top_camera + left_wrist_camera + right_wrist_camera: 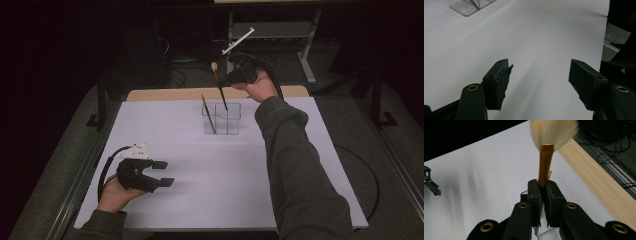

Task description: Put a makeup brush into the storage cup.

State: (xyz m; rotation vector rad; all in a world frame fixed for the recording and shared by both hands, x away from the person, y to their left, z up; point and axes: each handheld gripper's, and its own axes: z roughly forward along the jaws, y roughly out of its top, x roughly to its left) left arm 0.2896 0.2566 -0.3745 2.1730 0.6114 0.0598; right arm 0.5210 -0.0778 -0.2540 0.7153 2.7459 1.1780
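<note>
On the white sheet (210, 170) that covered the table, everything could be placed by the clear holder (222, 119), which stood toward the far middle. Well to the near left of the holder, the left gripper (162, 173) rested low over the sheet in the person's left hand (114, 195), its jaws spread wide with nothing between them; in the left gripper view only bare sheet lay between the two black pads (500, 83), and a corner of the holder (470, 5) showed far off. Inside the holder's left compartment a thin dark brush (208, 115) leaned, its tip rising above the rim. Just above the holder and a little to its right, the right gripper (226, 80) hung in the air, its jaws pressed together on the handle of a second brush (219, 85). That brush's lower end reached down into the holder, while its pale bristles (554, 131) fanned out past the jaws above a gold ferrule (545, 162). The right sleeve (295, 170) stretched across the sheet toward it.
</note>
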